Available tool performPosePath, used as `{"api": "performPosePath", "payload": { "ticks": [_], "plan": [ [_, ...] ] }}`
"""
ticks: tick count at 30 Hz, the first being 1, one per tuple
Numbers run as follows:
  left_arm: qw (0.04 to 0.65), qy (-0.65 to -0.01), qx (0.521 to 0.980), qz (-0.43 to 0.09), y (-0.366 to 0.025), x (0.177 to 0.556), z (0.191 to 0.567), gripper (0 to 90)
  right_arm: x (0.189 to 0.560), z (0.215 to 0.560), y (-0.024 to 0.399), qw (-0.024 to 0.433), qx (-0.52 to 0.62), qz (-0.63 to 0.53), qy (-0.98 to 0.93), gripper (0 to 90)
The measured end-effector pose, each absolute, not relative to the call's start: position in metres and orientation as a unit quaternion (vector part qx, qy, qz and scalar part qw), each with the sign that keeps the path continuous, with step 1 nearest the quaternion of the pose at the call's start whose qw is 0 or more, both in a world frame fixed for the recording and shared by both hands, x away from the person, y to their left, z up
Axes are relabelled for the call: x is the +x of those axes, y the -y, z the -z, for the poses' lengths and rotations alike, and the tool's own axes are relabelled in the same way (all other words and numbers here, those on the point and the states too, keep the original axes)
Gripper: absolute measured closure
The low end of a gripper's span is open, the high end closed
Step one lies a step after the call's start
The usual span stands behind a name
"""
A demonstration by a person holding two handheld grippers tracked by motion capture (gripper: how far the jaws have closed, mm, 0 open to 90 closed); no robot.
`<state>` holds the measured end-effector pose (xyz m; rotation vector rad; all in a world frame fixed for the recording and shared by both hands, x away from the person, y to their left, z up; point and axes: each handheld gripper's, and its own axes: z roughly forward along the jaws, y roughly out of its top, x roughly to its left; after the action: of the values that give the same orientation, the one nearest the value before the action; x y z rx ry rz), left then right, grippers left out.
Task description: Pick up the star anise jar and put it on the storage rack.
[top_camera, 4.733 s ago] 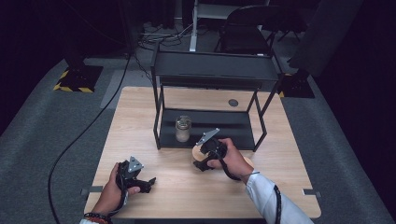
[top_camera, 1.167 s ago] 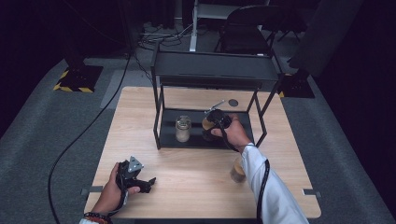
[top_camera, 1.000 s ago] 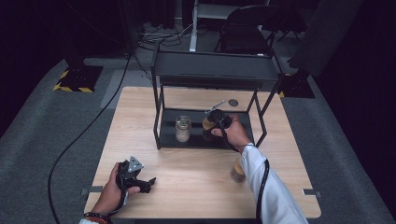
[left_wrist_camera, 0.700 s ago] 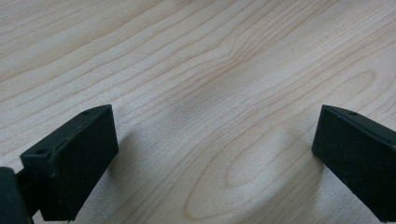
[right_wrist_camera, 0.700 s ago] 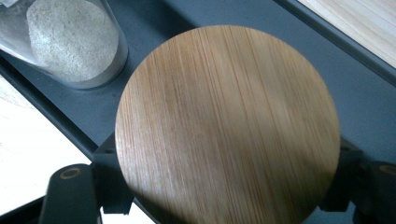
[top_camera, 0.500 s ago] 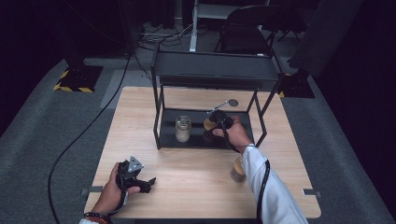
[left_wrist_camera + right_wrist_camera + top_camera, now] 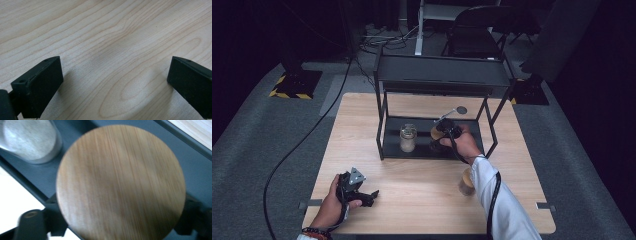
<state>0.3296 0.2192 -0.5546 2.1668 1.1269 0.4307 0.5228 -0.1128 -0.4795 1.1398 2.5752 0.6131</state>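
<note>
A jar with a round wooden lid (image 7: 120, 182) stands on the black rack's lower shelf (image 7: 422, 150), at its right part (image 7: 435, 133). My right gripper (image 7: 435, 144) reaches in from the front with its jaws either side of the jar (image 7: 117, 220). The jaws have just been opening; they stand a little apart from the jar, which stays between them. A glass jar with a silvery lid (image 7: 408, 138) stands to the left on the same shelf (image 7: 30, 140). My left gripper (image 7: 371, 196) rests open on the table near the front left, with bare wood between its jaws (image 7: 115, 85).
The black two-level rack (image 7: 439, 75) stands mid-table, its legs and top shelf around my right hand. Another wooden-lidded jar (image 7: 466, 181) stands on the table (image 7: 412, 185) beside the right forearm. A small dark disc (image 7: 461, 109) lies behind the rack.
My right hand has carried the wooden-lidded jar from the table in front of the rack onto the lower shelf, and has kept still there for the last second. The left hand has not moved.
</note>
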Motion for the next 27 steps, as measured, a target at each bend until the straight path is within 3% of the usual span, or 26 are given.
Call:
{"api": "performPosePath", "payload": {
  "ticks": [9,27],
  "plan": [
    [0.325,-0.429,0.826,-0.165,-0.2192,0.3297,0.5547,0.0,0.5213,0.4835,0.1127,0.131,0.393,-0.196,-0.889,4.1],
    [0.325,-0.430,0.826,-0.164,-0.2192,0.3296,0.5546,0.0,0.5159,0.4789,0.1172,0.146,0.390,-0.216,-0.883,4.1]
  ]
}}
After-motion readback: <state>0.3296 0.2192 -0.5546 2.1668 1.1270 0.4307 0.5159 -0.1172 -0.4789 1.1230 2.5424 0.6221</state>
